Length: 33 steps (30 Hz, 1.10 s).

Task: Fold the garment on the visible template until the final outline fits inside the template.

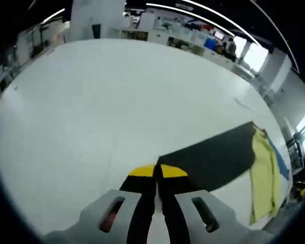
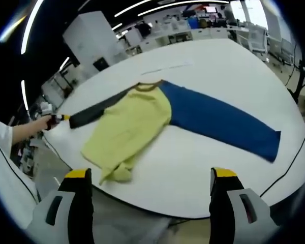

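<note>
— Where's the garment [image 2: 137,122] lying?

— Spread on the white table [image 2: 203,61], toward its near edge. The yellow body [image 2: 129,127] is bunched at the hem, close to the table's edge. From that body a dark sleeve [image 2: 99,111] runs out to one side and a blue sleeve [image 2: 218,122] to the other, lying flat and reaching toward the far corner of the table.

— And the left tool [image 1: 157,175]?

— Clenched on the cuff of the dark sleeve [image 1: 213,160]; its yellow tips are pressed together with the cloth between them, and the sleeve is drawn out straight from the body. In the right gripper view you can see that tool [image 2: 58,118] at the sleeve's end, with a person's hand [image 2: 33,127] behind it.

— The right tool [image 2: 150,178]?

— Released, jaws wide apart, holding nothing. It sits off the table's near edge, just past the hem of the yellow body.

— Anything beyond the garment?

— Bare white tabletop past the collar, then desks and white cabinets [image 2: 91,35] in the room behind, under strip lights.
</note>
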### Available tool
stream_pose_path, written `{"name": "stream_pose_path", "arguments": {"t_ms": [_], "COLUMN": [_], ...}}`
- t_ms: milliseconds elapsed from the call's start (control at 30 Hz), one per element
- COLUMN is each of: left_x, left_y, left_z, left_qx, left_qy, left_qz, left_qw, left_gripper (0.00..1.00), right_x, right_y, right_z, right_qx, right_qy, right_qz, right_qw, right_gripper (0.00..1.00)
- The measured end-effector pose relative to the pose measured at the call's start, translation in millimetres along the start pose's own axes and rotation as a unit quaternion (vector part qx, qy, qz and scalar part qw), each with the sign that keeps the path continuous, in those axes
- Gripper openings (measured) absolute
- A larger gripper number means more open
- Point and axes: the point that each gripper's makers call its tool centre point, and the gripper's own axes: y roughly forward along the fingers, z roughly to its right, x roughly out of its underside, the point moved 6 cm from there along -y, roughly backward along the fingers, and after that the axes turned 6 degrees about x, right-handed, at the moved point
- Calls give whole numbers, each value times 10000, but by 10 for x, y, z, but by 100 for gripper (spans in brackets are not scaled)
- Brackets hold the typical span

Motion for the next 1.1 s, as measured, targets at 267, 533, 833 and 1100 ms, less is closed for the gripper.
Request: {"name": "stream_pose_path", "arguments": {"t_ms": [267,533,833,1100], "left_x": [91,102,38,65], "left_y": [20,24,70,112], "left_z": [-124,-269,-311,-330], "left_qx": [-90,-135,-150,-206], "left_qy": [-163,-223,-222,-210], "left_qz": [-85,-156,-168,-330], "left_qw": [9998,9995,9995,9990], "left_gripper": [0,0,0,0], "right_x": [-6,8,11,9], "right_y": [35,75,108,129], "right_z": [-22,-60,-62,-47], "right_qx": [-13,-72,-79,-51], "right_qy": [-58,-131,-154,-146], "right_qz": [-89,-186,-244,-259], "right_qw": [9999,9997,9996,9995], "right_gripper": [96,96,96,97]}}
